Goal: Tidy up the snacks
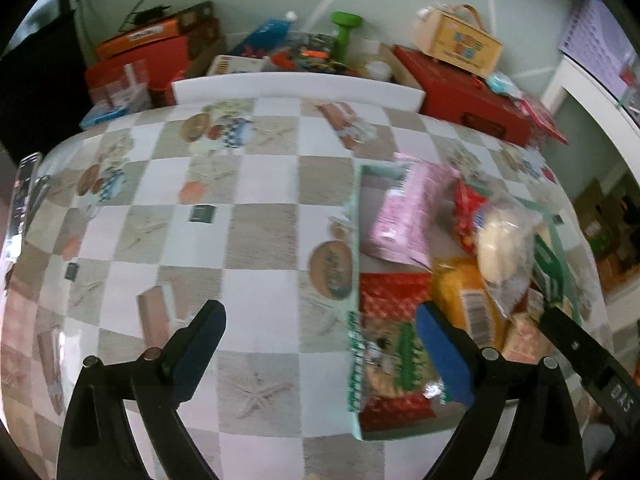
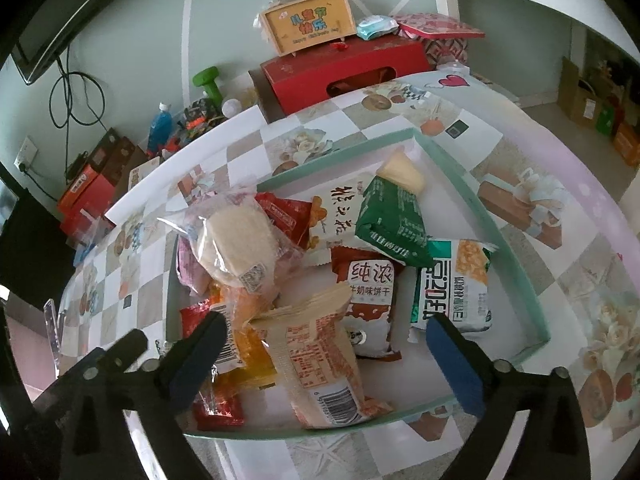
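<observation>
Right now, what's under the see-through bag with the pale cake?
The clear bag rests on red, pink and orange packets in the tray. Anything deeper is covered.

Left gripper (image 1: 320, 354) and right gripper (image 2: 326, 356): black angular frames, dark blue finger pads (image 1: 438, 354), round silver pivot screws (image 1: 490, 353).

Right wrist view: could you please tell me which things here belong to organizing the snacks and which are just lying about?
Belong to the job:
tray
clear-wrapped cake
green packet
brown biscuit packet
white-green packet
orange-print packet

Just lying about:
dumbbell
blue bottle
red box
yellow gift box
</observation>
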The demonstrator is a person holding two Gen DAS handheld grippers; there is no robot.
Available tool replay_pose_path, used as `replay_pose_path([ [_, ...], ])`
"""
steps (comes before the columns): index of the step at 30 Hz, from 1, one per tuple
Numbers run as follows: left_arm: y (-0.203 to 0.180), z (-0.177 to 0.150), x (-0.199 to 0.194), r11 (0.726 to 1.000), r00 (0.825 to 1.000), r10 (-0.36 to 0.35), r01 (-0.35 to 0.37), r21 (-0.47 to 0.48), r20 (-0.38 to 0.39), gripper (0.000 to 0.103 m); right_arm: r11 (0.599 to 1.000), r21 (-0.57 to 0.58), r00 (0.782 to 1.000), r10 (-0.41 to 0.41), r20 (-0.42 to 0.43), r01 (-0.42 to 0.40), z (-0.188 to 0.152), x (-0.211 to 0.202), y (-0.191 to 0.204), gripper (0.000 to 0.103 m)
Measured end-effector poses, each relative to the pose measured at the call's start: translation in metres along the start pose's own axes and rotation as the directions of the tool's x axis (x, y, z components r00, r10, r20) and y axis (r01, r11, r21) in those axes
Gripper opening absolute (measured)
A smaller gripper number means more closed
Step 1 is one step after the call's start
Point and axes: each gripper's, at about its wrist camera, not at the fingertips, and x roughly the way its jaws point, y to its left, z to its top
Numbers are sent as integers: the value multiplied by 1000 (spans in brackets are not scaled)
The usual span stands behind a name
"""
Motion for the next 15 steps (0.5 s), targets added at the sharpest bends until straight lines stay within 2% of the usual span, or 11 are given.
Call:
replay_pose_path([
  [1, 2, 0, 1, 1000, 1000, 12, -12, -5, 2, 103, 1000, -3, 1000, 3, 1, -3, 0, 1, 1, 103],
  [5, 9, 2, 3, 999, 999, 39, -39, -28, -1, 103, 1000, -5, 1000, 3, 2, -3, -1, 3, 1, 103],
  [15, 10, 0, 7, 999, 999, 38, -38, -36, -11, 103, 1000, -23, 1000, -6, -8, 6, -1, 7, 2, 103],
])
